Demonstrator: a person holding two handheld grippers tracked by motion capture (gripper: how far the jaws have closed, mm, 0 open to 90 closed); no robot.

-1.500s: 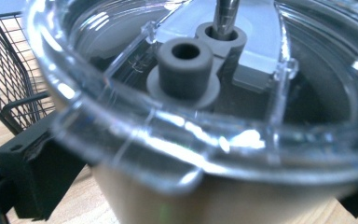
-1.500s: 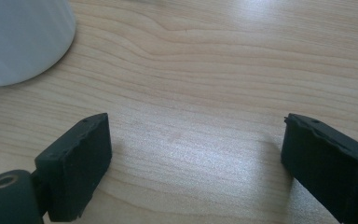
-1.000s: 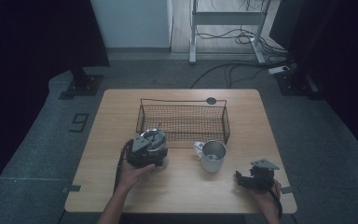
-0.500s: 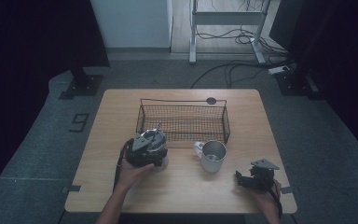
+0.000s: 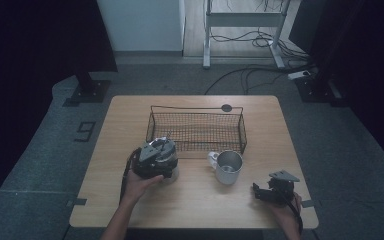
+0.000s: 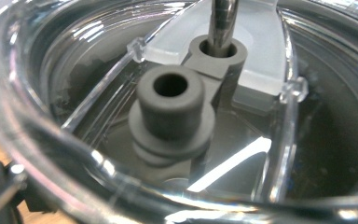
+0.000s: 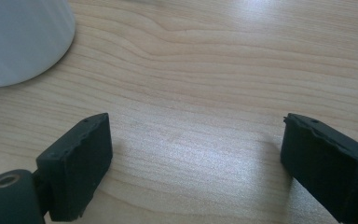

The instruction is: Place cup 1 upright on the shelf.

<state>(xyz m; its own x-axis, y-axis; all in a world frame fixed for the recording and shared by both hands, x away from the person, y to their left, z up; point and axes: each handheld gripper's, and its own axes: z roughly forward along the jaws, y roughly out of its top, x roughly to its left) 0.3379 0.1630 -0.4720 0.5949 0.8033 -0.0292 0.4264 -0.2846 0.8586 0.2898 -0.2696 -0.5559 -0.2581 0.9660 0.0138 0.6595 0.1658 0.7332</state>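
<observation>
Pale wood-grain table (image 7: pixel 205 70): right gripper (image 7: pixel 196 163) spread apart; left gripper (image 5: pixel 156 159) unclear behind clear plastic.

high view: fixed above the near edge, facing forward and down; it takes in the whole wooden table (image 5: pixel 195 200), with the wire basket (image 5: pixel 196 131) beyond both grippers and the metal cup (image 5: pixel 227 167) between them. left gripper view: rides the left gripper (image 5: pixel 156 158), extremely near, looking down into a clear plastic bowl (image 6: pixel 37 140) around a grey hub (image 6: pixel 171 109). right gripper view: rides the right gripper (image 7: pixel 196 163), low over the tabletop (image 7: pixel 214 65), with a pale rounded object (image 7: pixel 18 37), perhaps the cup, ahead to its left. the high and right gripper views share the table surface.
</observation>
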